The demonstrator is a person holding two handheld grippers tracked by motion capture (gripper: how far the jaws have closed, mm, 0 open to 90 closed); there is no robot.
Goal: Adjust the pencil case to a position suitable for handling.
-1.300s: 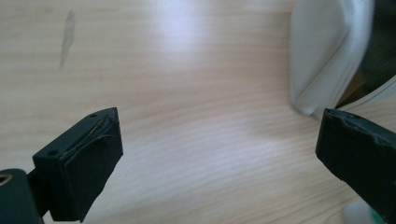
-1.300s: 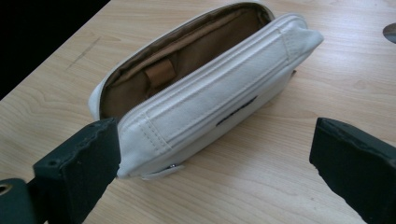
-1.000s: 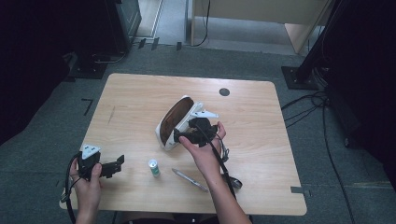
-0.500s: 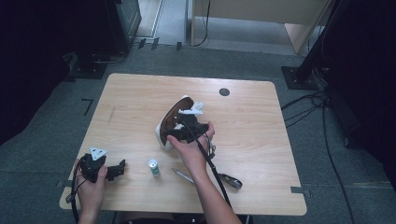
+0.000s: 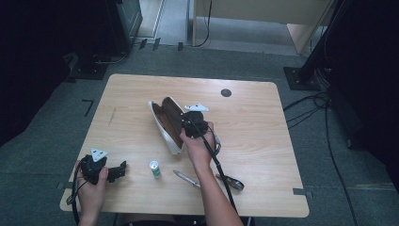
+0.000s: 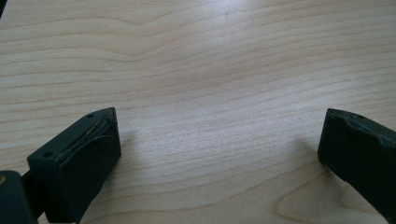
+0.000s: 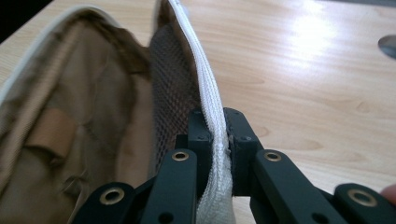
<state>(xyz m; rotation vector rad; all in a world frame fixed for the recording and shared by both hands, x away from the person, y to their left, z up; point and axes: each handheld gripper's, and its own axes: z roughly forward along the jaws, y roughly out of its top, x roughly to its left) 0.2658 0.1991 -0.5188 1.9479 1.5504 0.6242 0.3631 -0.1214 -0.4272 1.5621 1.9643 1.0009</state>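
Mid-table, right gripper (image 7: 215, 135) just clamped on pouch (image 5: 165, 123) zipper edge, fingertips hidden, left gripper (image 6: 217, 154) wide.

The far half of the table (image 5: 141, 89) lay bare apart from a dark round cap (image 5: 226, 92). Between the 2 hands, a small tube (image 5: 154, 169) (upright) and a pen (image 5: 186, 178) blocked the near edge, while the open pouch (image 5: 167, 123) occupied the middle.

Black gripper (image 7: 217, 135), brass-ringed screws, seemingly bare forearms.
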